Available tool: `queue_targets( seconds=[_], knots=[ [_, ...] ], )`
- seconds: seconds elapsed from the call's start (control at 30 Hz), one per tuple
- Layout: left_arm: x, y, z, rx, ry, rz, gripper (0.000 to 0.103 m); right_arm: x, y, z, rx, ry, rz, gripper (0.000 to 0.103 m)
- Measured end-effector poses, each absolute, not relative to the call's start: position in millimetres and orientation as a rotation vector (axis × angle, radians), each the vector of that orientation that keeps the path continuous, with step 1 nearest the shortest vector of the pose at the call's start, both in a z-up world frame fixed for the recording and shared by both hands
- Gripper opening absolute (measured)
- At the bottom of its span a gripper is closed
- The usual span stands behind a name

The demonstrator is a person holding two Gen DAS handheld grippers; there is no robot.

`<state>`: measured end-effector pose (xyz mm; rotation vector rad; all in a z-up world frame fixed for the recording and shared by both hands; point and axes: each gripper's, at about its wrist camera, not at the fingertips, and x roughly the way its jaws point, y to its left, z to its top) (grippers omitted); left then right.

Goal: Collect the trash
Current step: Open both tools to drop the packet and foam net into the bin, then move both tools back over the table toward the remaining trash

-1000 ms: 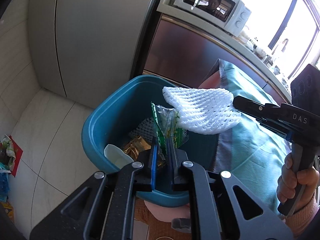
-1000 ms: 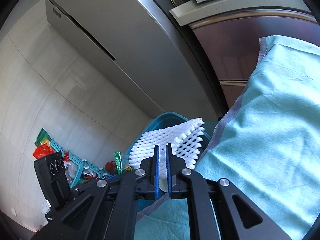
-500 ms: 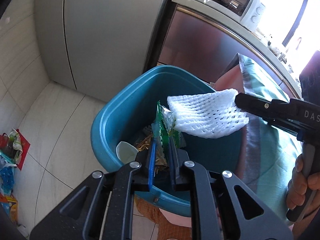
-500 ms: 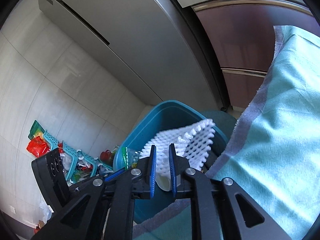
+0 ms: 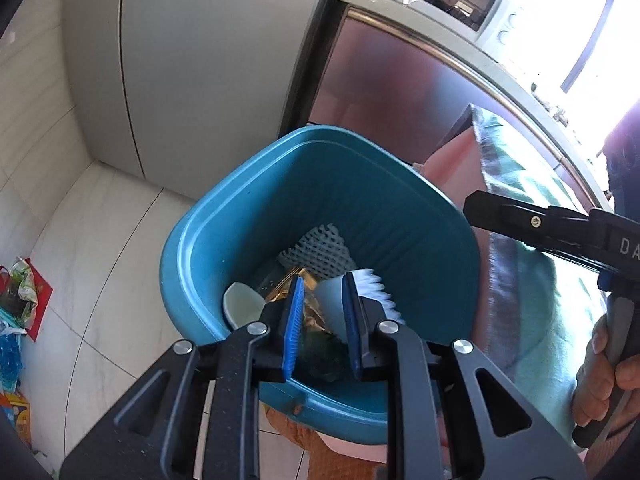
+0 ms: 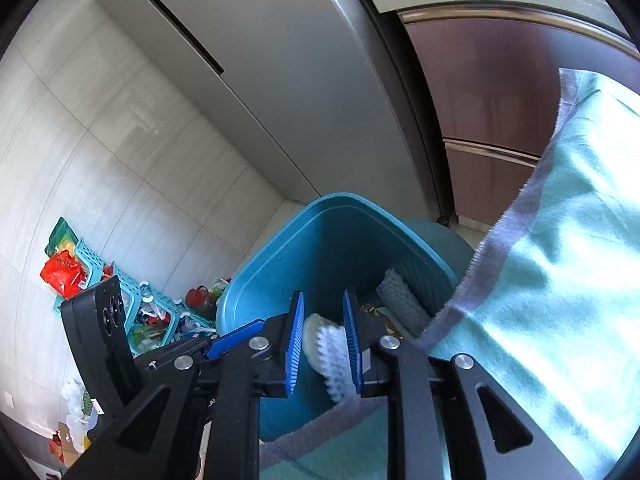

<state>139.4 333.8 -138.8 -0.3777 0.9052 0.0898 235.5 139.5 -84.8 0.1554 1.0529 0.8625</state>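
Note:
A blue trash bin [image 5: 208, 236] stands on the floor below both grippers; it also shows in the right wrist view [image 6: 256, 280]. My left gripper [image 5: 320, 314] is open and empty above the bin's near rim. My right gripper [image 6: 322, 334] is open above the bin. The white foam net [image 6: 332, 360] is falling between its pads, blurred; it also shows in the left wrist view [image 5: 376, 288]. The green wrapper [image 5: 324, 354] lies low in the bin. An older foam net [image 5: 316, 252], a gold wrapper [image 5: 290, 284] and a pale cup [image 5: 242, 306] lie inside.
A teal cloth [image 6: 560, 280] covers a surface right of the bin. A grey fridge [image 5: 200, 60] and a brown cabinet [image 5: 400, 92] stand behind it. Baskets of clutter [image 6: 92, 276] sit on the tiled floor at the left.
Both grippers opened. The green wrapper dropped from the left gripper into the bin. The white foam net left the right gripper and is falling into the bin.

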Motion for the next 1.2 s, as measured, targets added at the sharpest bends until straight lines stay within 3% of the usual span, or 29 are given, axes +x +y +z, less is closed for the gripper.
queue_targets(
  seconds=[0.57,0.73,1.2],
  knots=[
    [109.4,279.1,-79.0,-0.27,0.75,-0.065,0.037,200.5,32.3,-36.1,0.204,0.856,0.84,0.036],
    [105.3,231.1,-61.6,-0.21,0.706,-0.196,0.045,182.1,-18.5,-25.0,0.209,0.787,0.757,0.04],
    [127.2,70.0,-53.7,-0.103,0.746,-0.574,0.051,119.8,-208.7,-24.6,0.347,0.673,0.344,0.047]
  ],
)
